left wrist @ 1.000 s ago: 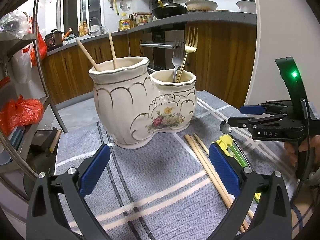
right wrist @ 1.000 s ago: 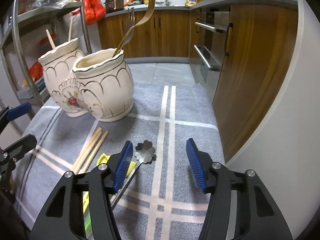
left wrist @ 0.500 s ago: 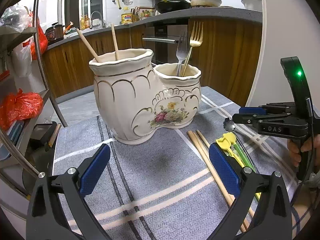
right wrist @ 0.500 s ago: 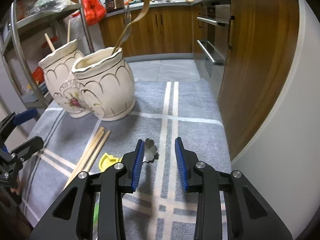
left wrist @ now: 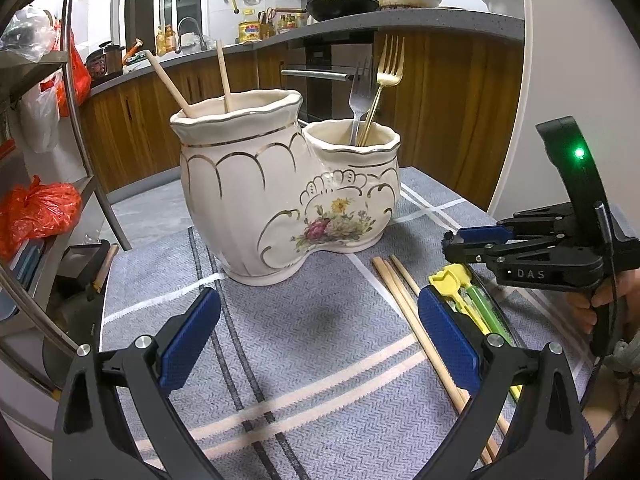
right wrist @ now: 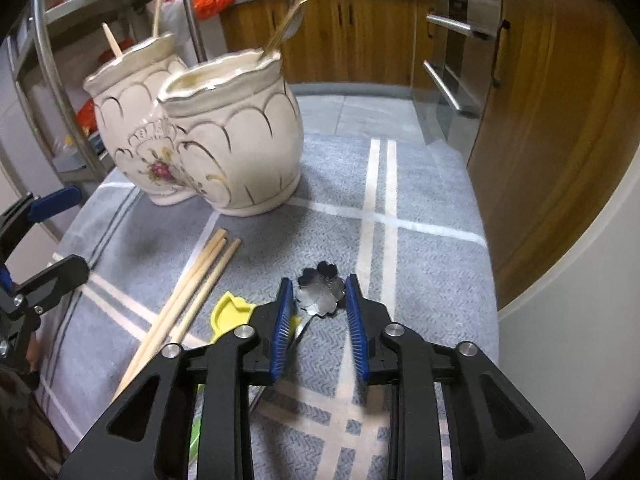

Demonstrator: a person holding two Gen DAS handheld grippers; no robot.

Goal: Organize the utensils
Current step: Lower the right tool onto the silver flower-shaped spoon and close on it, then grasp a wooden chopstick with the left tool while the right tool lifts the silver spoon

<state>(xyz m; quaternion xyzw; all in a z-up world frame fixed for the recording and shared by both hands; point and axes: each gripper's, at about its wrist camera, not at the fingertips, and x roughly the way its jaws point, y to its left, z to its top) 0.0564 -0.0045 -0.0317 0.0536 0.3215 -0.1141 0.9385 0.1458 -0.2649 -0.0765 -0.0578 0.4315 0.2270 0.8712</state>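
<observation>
A cream two-pot ceramic holder (left wrist: 280, 200) (right wrist: 224, 140) stands on a grey striped cloth (left wrist: 320, 360). Its taller pot holds two chopsticks (left wrist: 168, 80); the lower pot holds a silver and a gold fork (left wrist: 384, 76). On the cloth lie loose chopsticks (right wrist: 192, 288) (left wrist: 404, 312), a yellow spoon (right wrist: 230, 312) (left wrist: 448, 276) and a dark flower-shaped spoon (right wrist: 324, 280). My right gripper (right wrist: 318, 300) (left wrist: 448, 244) points down over the flower spoon; its jaws are closing, with the spoon's head between the blue pads. My left gripper (left wrist: 320, 304) (right wrist: 52, 236) hovers open over bare cloth.
A green utensil (left wrist: 484, 308) lies beside the yellow spoon. A metal shelf rack (left wrist: 80, 120) with red bags stands at the left. Wooden cabinets and an oven (right wrist: 452, 80) lie beyond the table's far edge. A white wall edge (right wrist: 560, 280) borders the cloth on the right.
The right gripper's jaws have narrowed from wide apart to close around the flower spoon's head, and it shifted so the spoon sits between them. The left gripper barely moved.
</observation>
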